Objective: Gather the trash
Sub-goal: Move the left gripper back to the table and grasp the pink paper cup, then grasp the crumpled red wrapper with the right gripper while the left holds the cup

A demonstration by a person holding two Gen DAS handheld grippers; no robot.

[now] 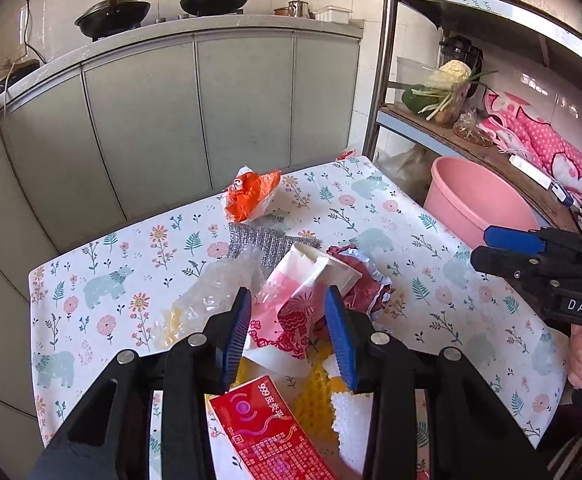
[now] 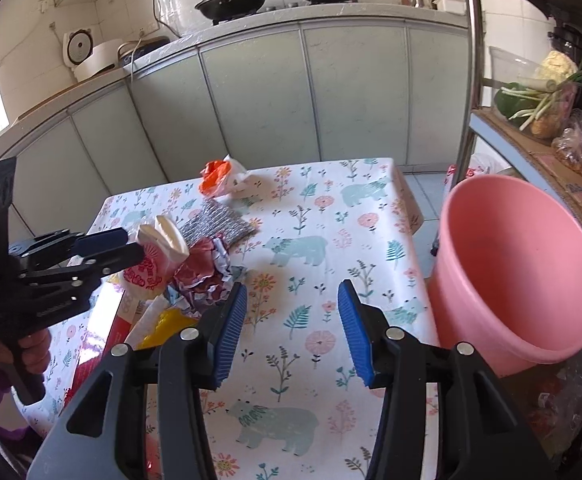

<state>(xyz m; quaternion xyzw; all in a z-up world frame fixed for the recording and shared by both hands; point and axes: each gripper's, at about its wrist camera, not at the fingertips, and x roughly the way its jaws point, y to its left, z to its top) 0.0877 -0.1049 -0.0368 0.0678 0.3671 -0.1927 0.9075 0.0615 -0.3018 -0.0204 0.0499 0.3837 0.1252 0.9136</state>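
Clearly legible: "999" on red box (image 1: 269,436), beneath left hand-held gripper (image 1: 287,334).
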